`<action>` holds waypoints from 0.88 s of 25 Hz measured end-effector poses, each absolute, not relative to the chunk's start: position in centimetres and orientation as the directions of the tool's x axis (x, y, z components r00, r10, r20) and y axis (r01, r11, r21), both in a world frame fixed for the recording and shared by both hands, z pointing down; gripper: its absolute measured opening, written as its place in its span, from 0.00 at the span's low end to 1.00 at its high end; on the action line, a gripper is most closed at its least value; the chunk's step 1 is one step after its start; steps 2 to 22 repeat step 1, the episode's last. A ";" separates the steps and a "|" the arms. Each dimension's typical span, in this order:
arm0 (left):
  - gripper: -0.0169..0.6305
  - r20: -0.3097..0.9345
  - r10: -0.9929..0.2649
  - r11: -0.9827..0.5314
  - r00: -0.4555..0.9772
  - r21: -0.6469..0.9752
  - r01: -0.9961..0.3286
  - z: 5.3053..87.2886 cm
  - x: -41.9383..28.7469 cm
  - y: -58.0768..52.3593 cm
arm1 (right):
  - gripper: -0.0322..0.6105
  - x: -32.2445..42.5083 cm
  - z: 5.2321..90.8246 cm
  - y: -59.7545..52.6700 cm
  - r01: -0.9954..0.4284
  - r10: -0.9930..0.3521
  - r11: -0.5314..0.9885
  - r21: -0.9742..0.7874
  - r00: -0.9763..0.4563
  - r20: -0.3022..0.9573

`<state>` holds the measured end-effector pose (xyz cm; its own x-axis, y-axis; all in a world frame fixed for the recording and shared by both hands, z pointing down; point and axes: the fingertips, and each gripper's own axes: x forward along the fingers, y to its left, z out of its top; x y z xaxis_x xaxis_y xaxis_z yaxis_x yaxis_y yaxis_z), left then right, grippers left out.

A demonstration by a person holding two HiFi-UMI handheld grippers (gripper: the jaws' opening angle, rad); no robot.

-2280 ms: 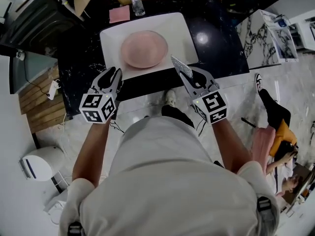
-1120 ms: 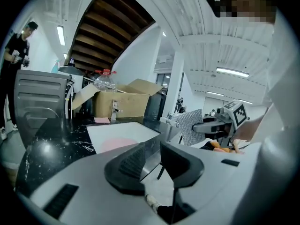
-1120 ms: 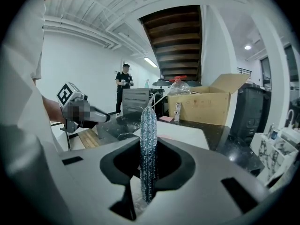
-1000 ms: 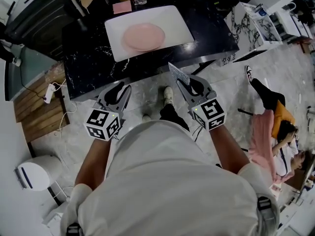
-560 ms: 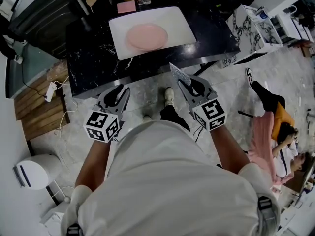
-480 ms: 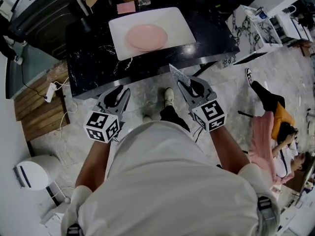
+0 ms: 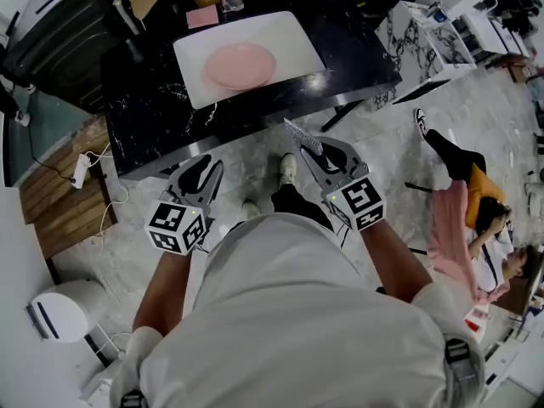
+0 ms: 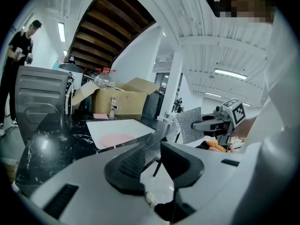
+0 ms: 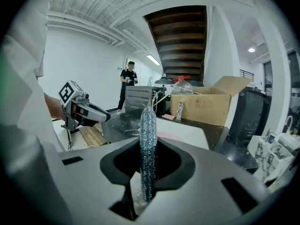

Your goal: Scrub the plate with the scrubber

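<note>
Plate (image 7: pixel 240 65) lies centred on its mat (image 7: pixel 289 45); right tool (image 7: pixel 310 148) clamps scrubber (image 7: pixel 302 136), left tool (image 7: pixel 201 177) gapes empty, both off the counter (image 7: pixel 153 117).

Pale pink for the plate (image 7: pixel 240 65), plain white for the tray (image 7: pixel 293 41), glossy black veined with white for the counter (image 7: pixel 153 121), pink again for a small square pad (image 7: pixel 202 17), and brown for the cardboard box (image 9: pixel 211 104). Glittering silver mesh for the scrubber (image 9: pixel 148 139); light grey bodies with black pads for the left gripper (image 7: pixel 204 170) and the right gripper (image 7: pixel 321 153), with black-and-white square markers on the cube of each. Pale grey marbling for the floor (image 7: pixel 255 155), off-white for the person's shirt (image 7: pixel 289 313), warm brown for the wooden boards (image 7: pixel 59 211).
</note>
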<state>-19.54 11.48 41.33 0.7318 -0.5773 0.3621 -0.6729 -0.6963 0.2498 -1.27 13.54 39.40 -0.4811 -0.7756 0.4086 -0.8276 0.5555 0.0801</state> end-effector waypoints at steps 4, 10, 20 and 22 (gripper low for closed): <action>0.18 0.363 -0.575 -0.697 0.733 0.252 -0.671 41.4 -19.5 11.7 | 0.17 -1.4 39.4 13.7 -0.824 -0.772 0.560 0.083 -0.483 0.413; 0.18 0.363 -0.575 -0.697 0.733 0.252 -0.671 41.4 -19.5 11.7 | 0.17 -1.4 39.4 13.7 -0.824 -0.772 0.560 0.083 -0.483 0.413; 0.18 0.363 -0.575 -0.697 0.733 0.252 -0.671 41.4 -19.5 11.7 | 0.17 -1.4 39.4 13.7 -0.824 -0.772 0.560 0.083 -0.483 0.413; 0.18 0.363 -0.575 -0.697 0.733 0.252 -0.671 41.4 -19.5 11.7 | 0.17 -1.4 39.4 13.7 -0.824 -0.772 0.560 0.083 -0.483 0.413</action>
